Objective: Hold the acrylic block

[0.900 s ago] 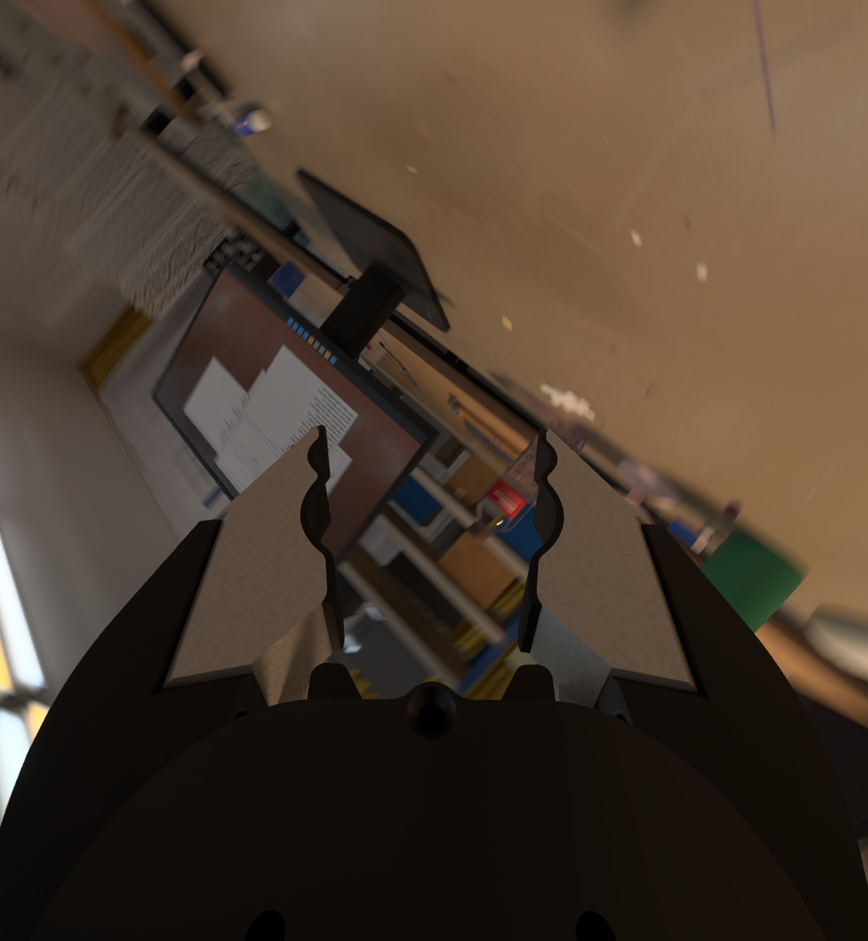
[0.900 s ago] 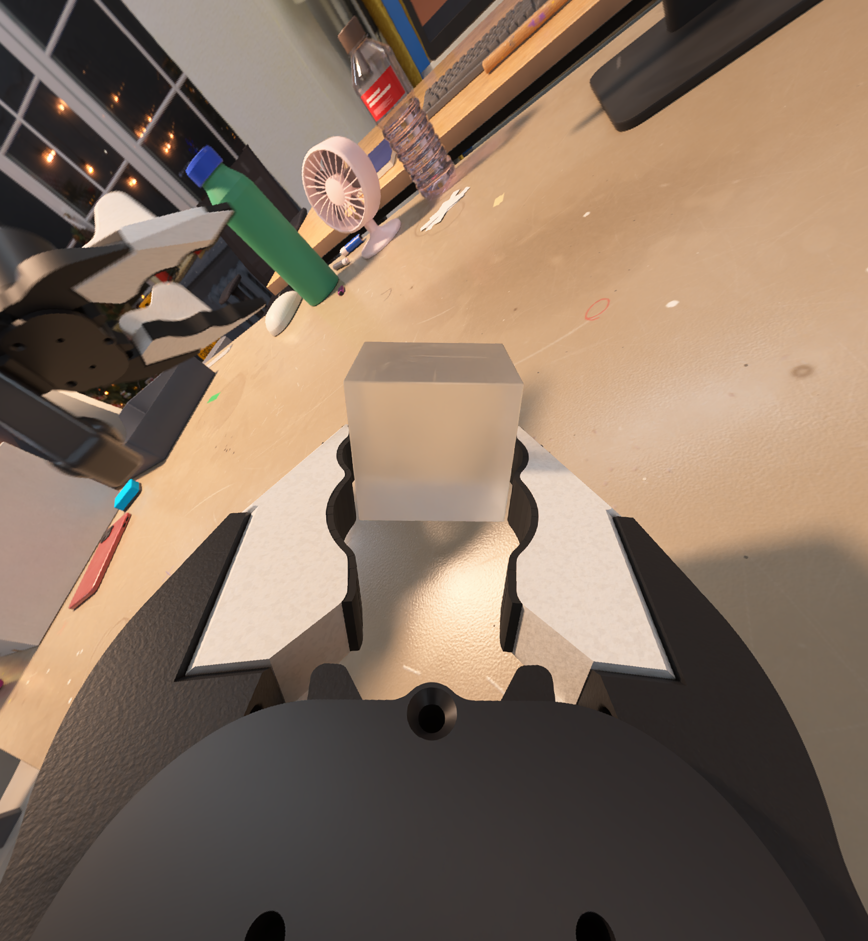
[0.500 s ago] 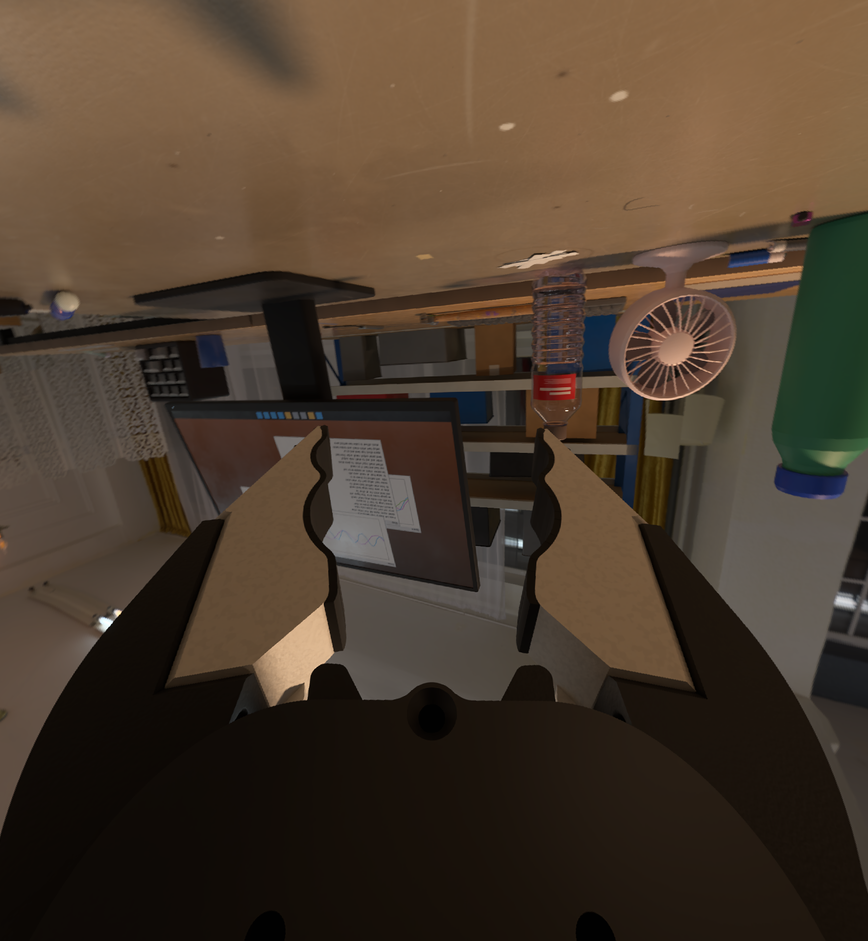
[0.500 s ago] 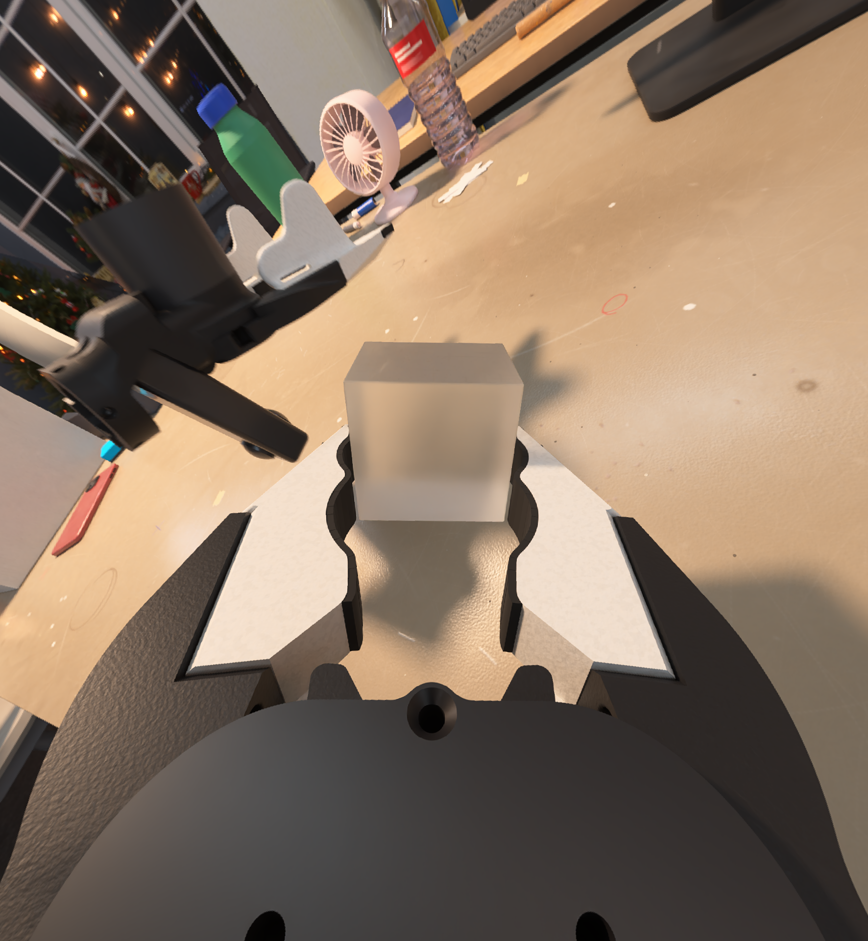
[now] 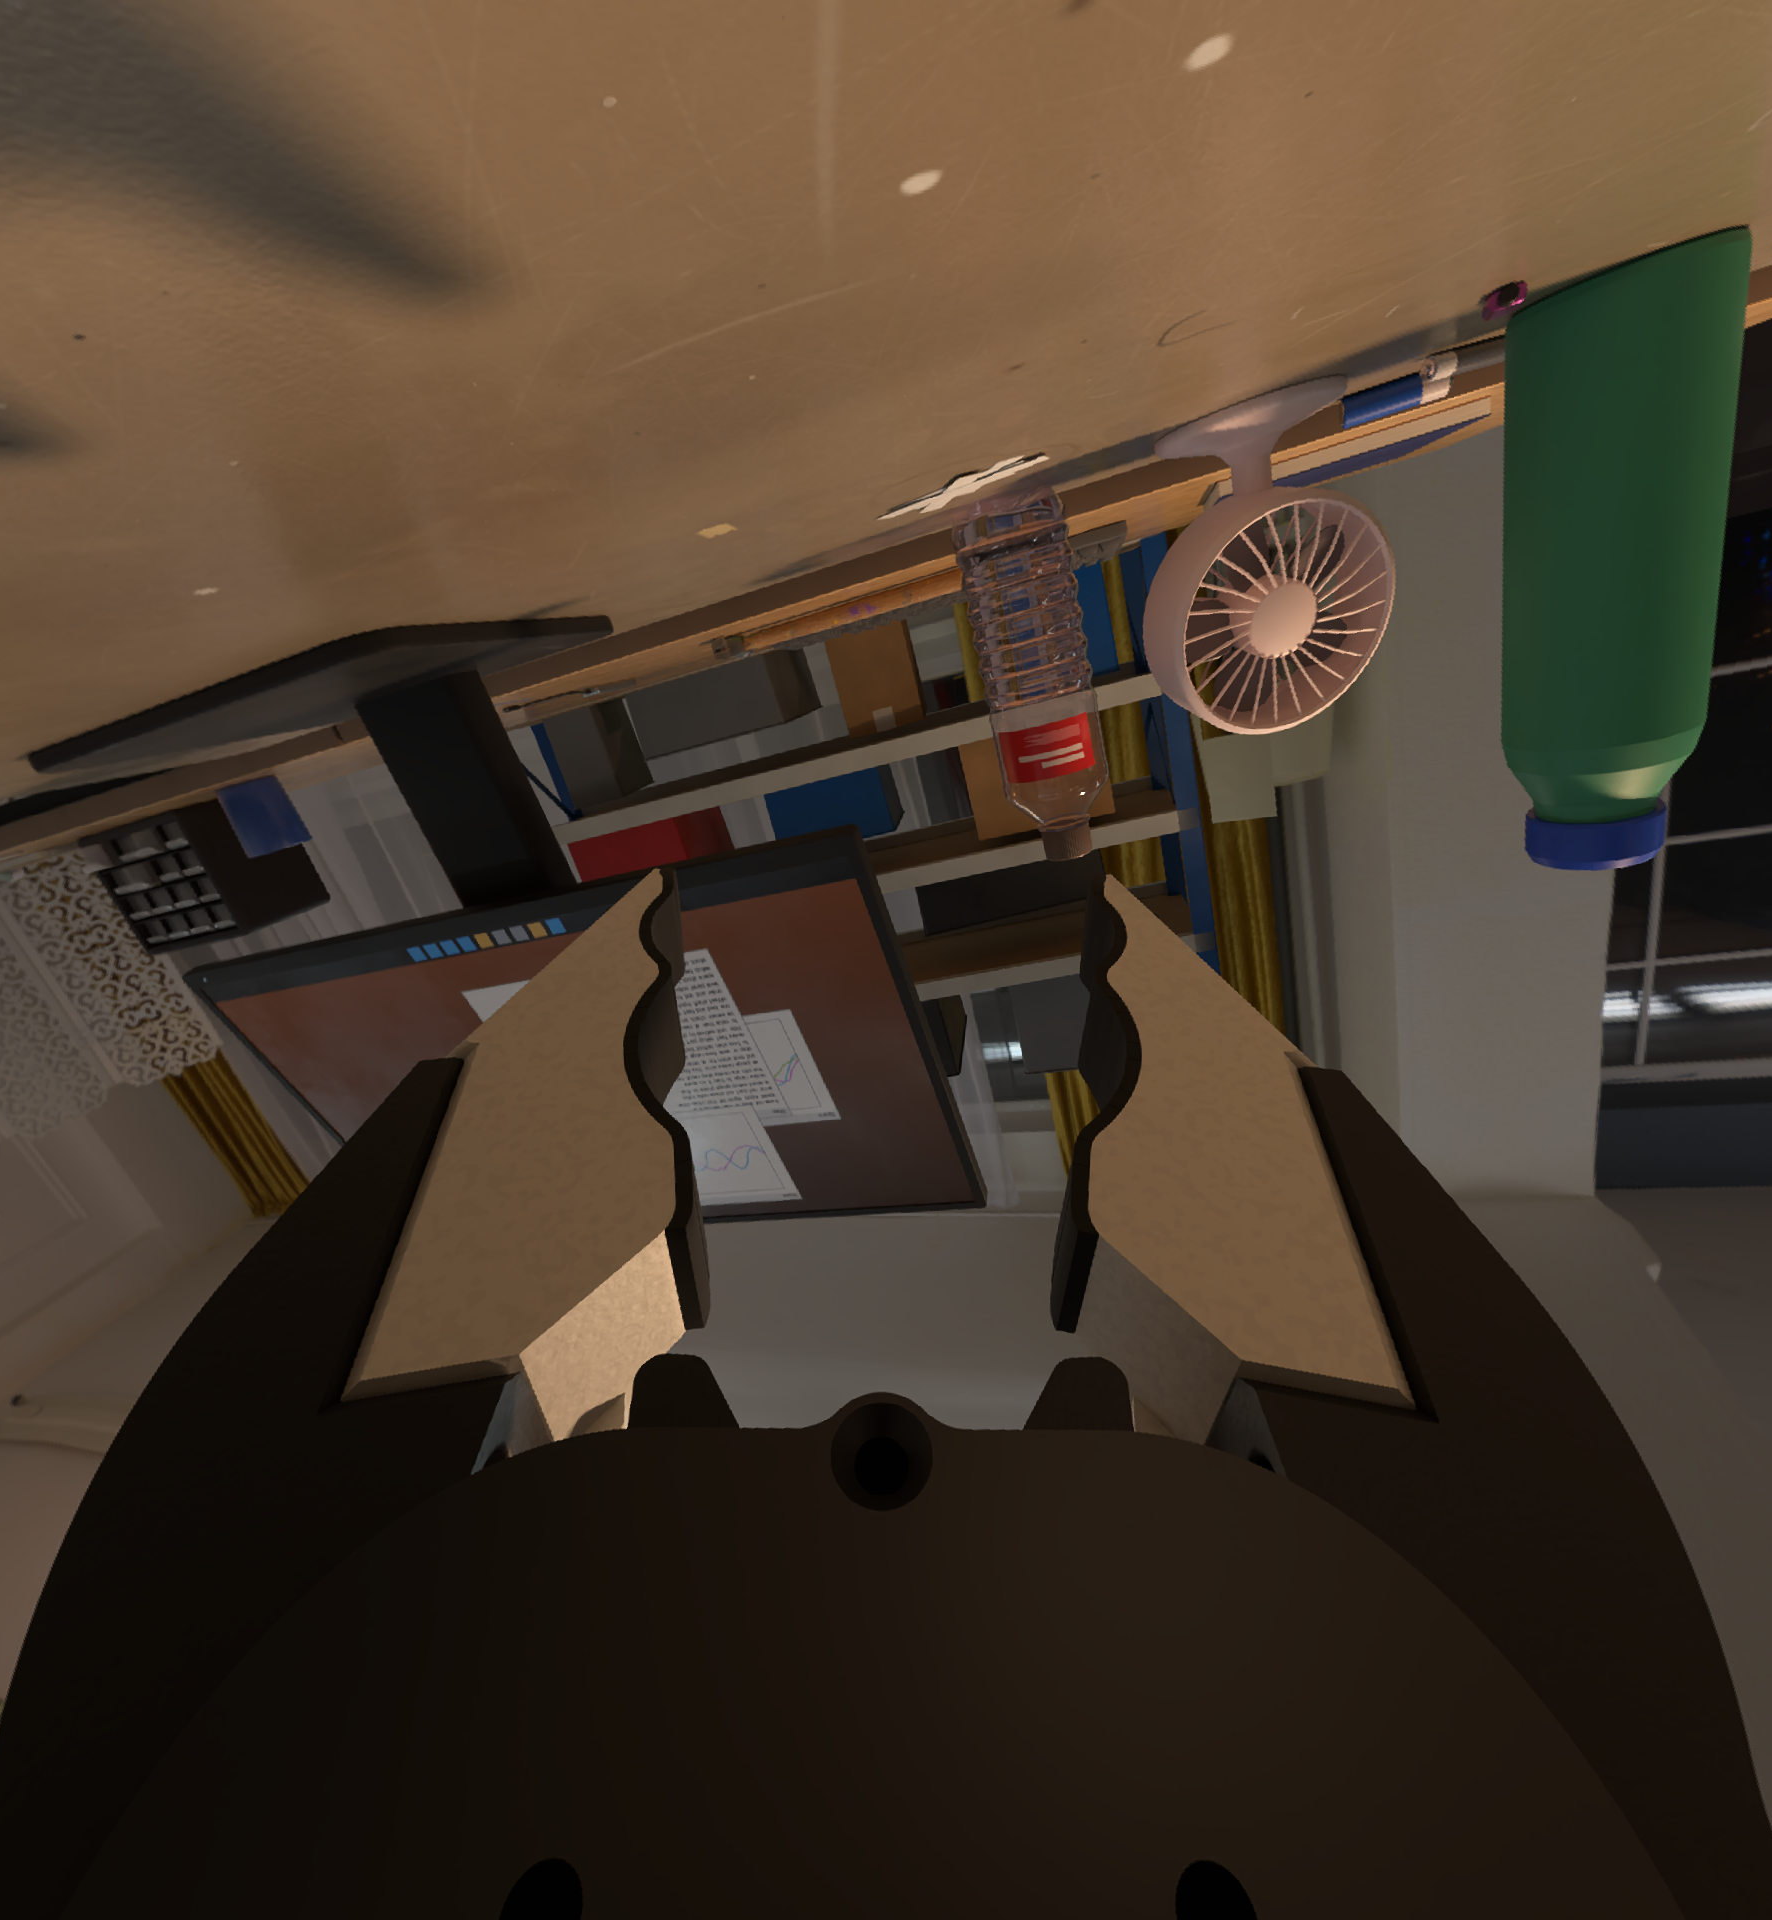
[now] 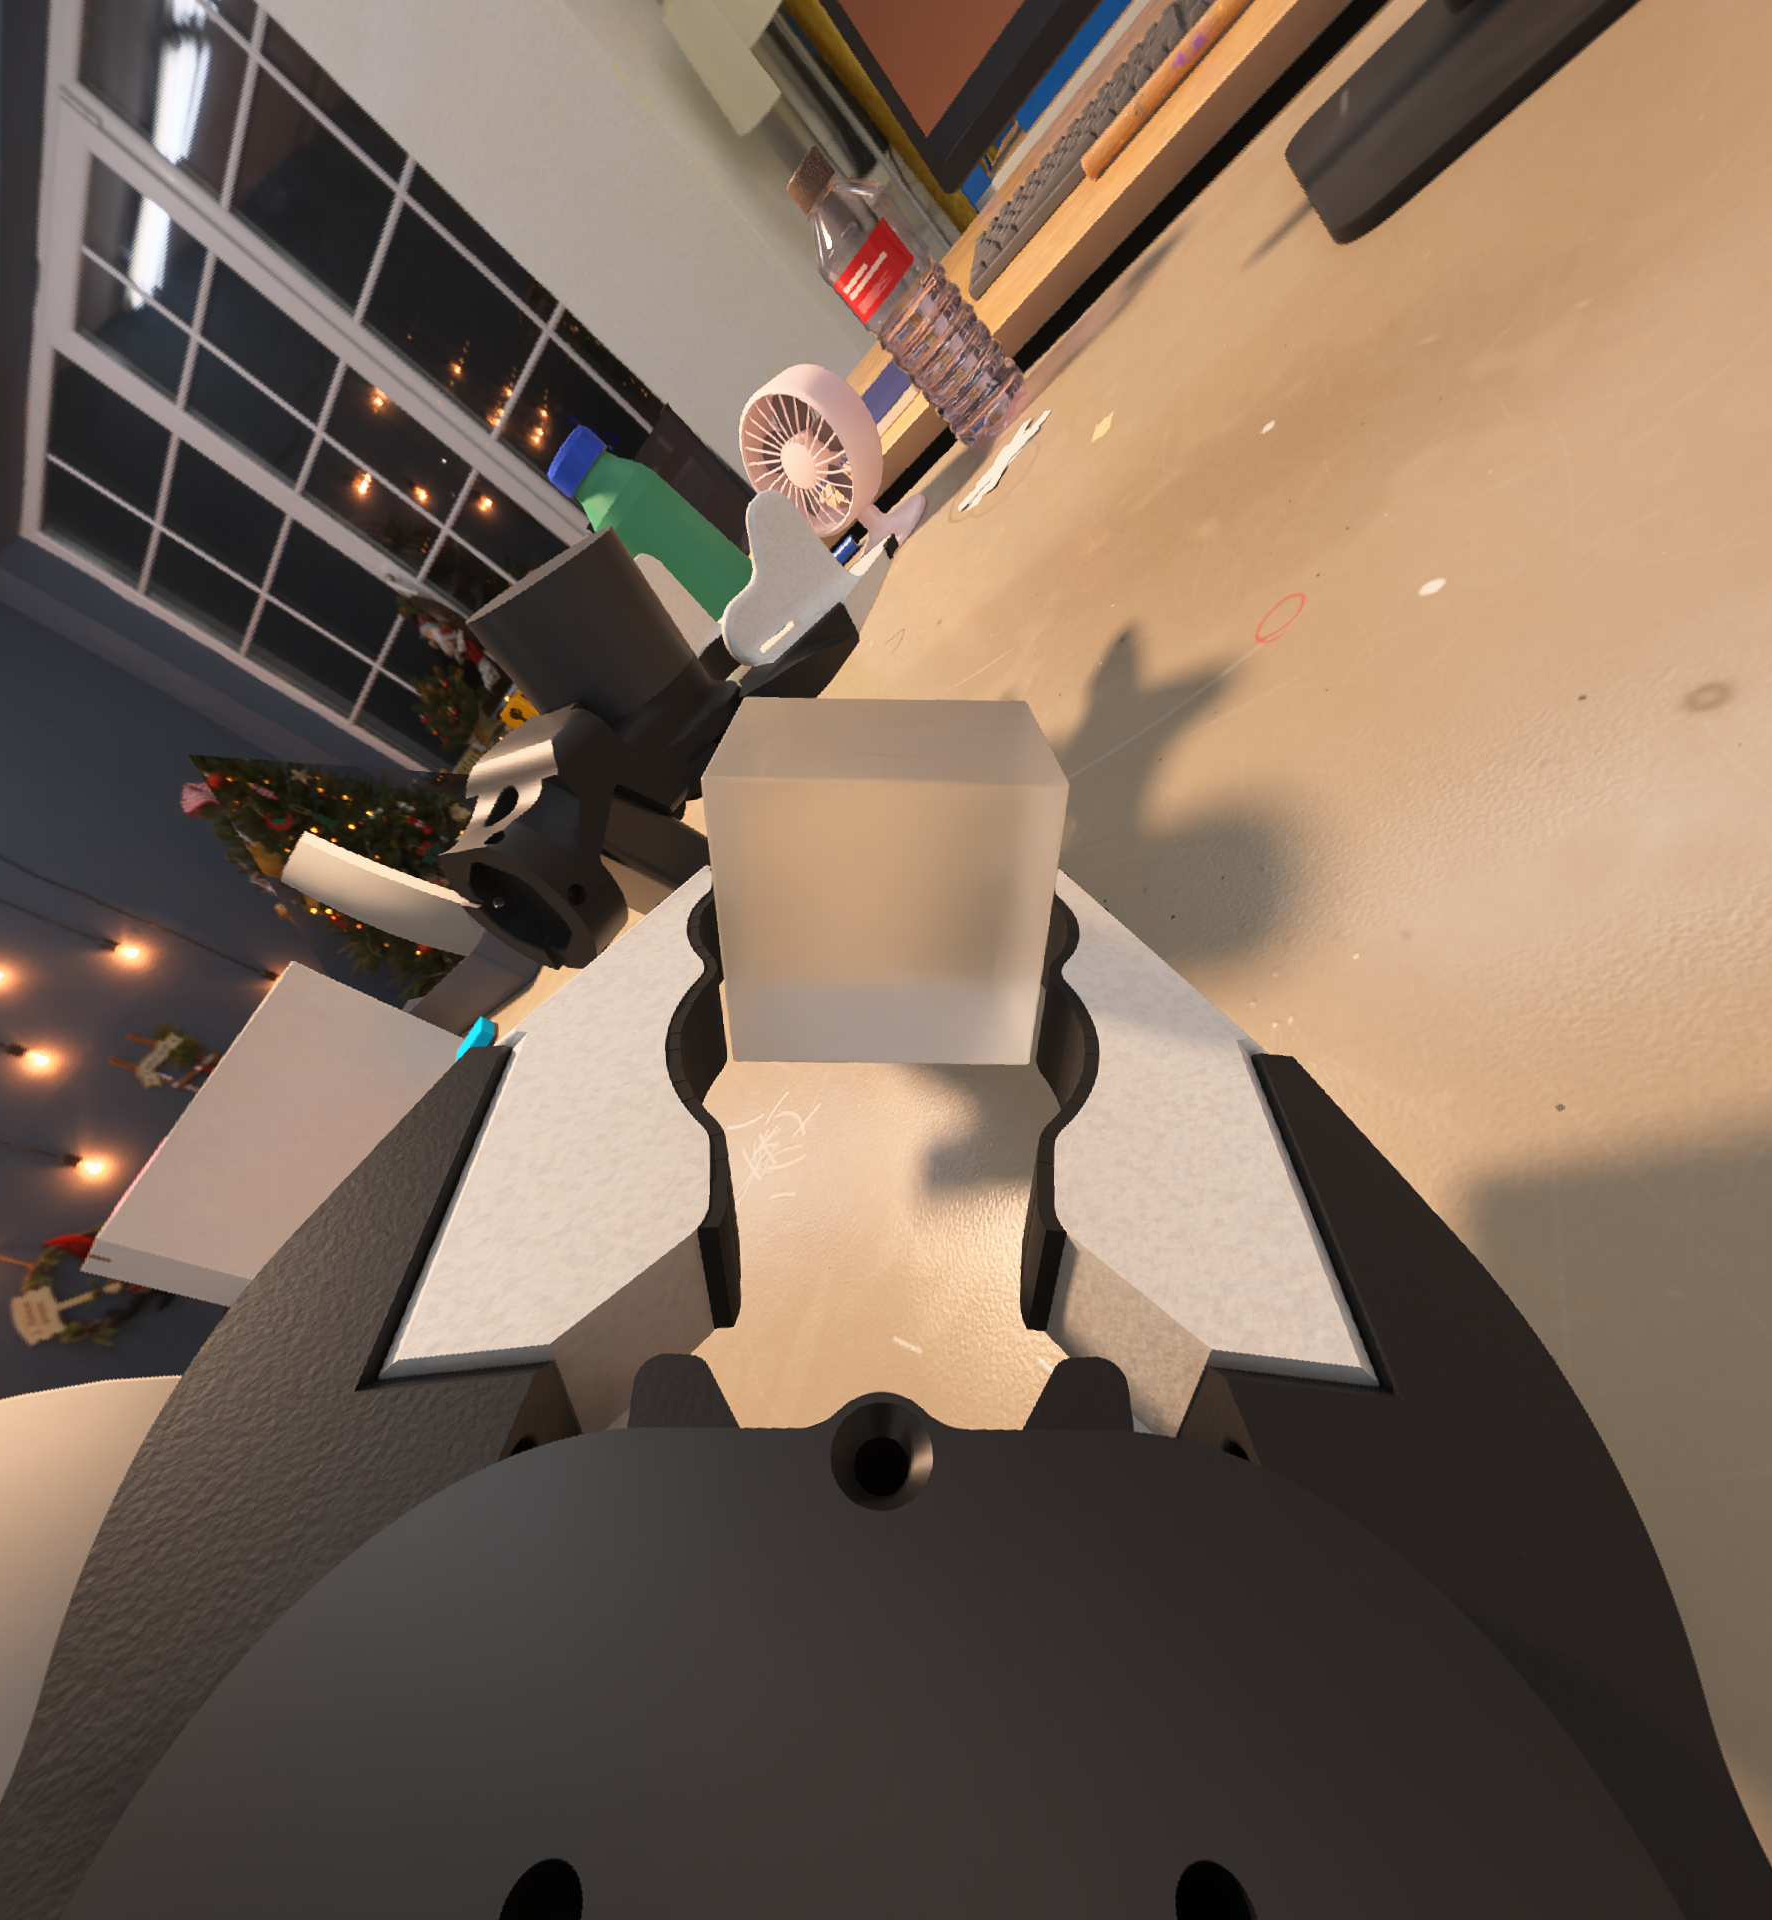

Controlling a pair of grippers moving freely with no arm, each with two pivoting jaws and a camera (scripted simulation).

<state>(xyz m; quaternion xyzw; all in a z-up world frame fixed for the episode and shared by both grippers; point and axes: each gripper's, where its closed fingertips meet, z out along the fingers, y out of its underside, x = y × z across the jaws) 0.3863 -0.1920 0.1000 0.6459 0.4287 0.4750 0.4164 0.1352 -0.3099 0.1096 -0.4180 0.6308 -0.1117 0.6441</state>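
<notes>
Right gripper (image 6: 882, 914): my jaws are pinching the frosted translucent acrylic block (image 6: 882, 883) at twelve o'clock, apparently lifted off the tan table (image 6: 1484, 727). Left gripper (image 5: 882, 1049): jaws spread, gripping nothing. Grasp looks done; holding steady remains.

The acrylic block (image 6: 882, 883) hides the fingertips of the right tongs (image 6: 882, 940) and part of the left tongs (image 6: 591, 769) behind it. Those left tongs cover the lower half of the green bottle (image 6: 653, 520). The monitor (image 6: 949, 73), beyond the block, is cut off at the top edge.
</notes>
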